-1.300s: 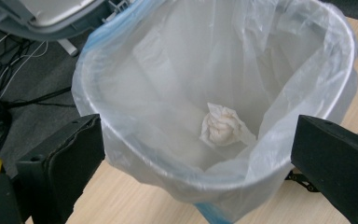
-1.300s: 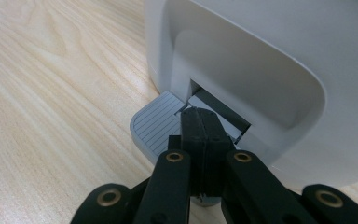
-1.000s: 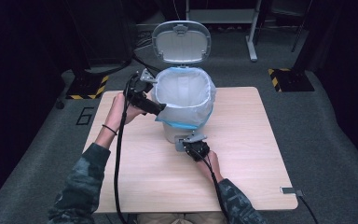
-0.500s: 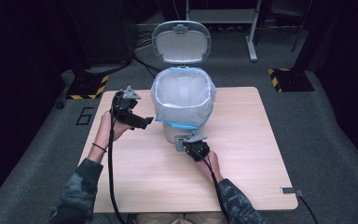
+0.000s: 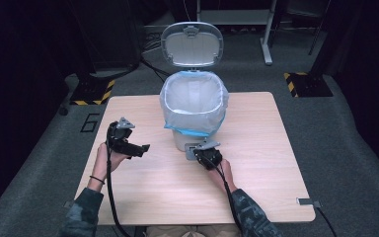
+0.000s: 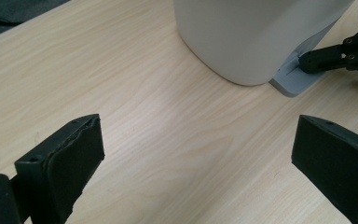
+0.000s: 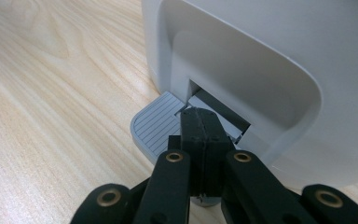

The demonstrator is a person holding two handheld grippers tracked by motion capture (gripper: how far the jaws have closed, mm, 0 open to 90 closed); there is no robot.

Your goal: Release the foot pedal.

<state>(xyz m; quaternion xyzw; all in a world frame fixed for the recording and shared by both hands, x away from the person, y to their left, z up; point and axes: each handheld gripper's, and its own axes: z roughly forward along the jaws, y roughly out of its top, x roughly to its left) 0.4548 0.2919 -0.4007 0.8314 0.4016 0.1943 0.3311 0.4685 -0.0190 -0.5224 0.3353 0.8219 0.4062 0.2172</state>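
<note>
One wooden table [image 5: 256,187] occupies the centre of the high view, its four edges all visible against the grey carpeted floor [image 5: 355,148]. The near half of the tabletop and its right-hand third lie bare, giving open room on those sides; the far edge runs just behind the bin.

One white pedal bin [image 5: 193,111] stands on the far middle of the table, lined with one pale bag [image 5: 212,118] whose rim is folded outward over the mouth and carries a blue band. Its single lid [image 5: 192,44] stands raised, tilted back beyond the far edge of the table. One grey ribbed pedal [image 7: 156,123] projects from the recess at the base of the bin on the near side.

Two grippers are present, each held in one hand. The left gripper [image 5: 137,149] sits over the left part of the table, well apart from the bin and near the left edge; in the left gripper view its jaws stand wide apart with bare wood between them, and the bin base [image 6: 261,42] lies ahead. The right gripper [image 5: 200,154] is at the foot of the bin; in the right gripper view its jaws are pressed together, tips resting on the pedal at the mouth of the recess. One cable [image 5: 109,197] trails from the left gripper toward the near edge.
</note>
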